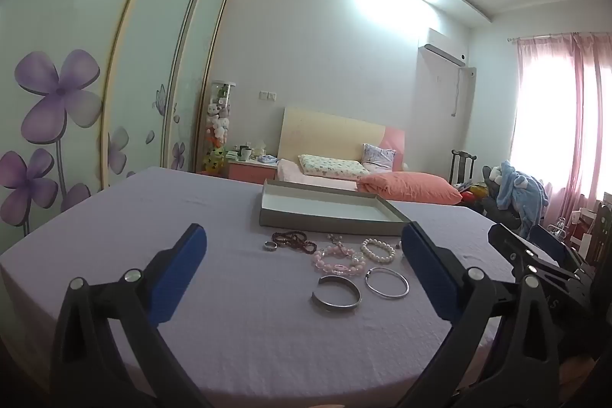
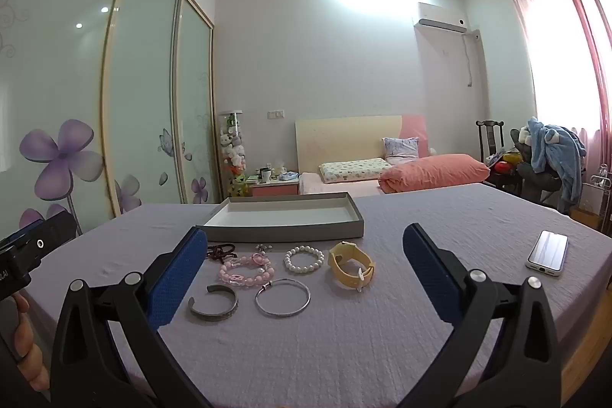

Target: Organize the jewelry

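Note:
Jewelry lies on a lilac cloth in front of a shallow grey tray (image 1: 329, 220) (image 2: 283, 230). A silver cuff (image 1: 336, 295) (image 2: 213, 303) and a thin silver bangle (image 1: 387, 282) (image 2: 283, 297) lie nearest. Behind them are a pink bead bracelet (image 1: 336, 260) (image 2: 244, 270), a pearl bracelet (image 1: 378, 250) (image 2: 304, 259), dark red beads (image 1: 292, 240) (image 2: 220, 250) and a small ring (image 1: 270, 246). A yellow watch (image 2: 350, 264) sits right of the pearls. My left gripper (image 1: 304, 274) and my right gripper (image 2: 306, 274) both stand open, short of the pieces, holding nothing.
A phone (image 2: 547, 254) lies on the cloth at the right. The right gripper's body (image 1: 543, 262) shows at the left view's right edge, and a hand (image 2: 26, 343) with the left gripper at the right view's left edge. A bed (image 2: 413, 174) and wardrobe doors (image 2: 145, 94) stand behind.

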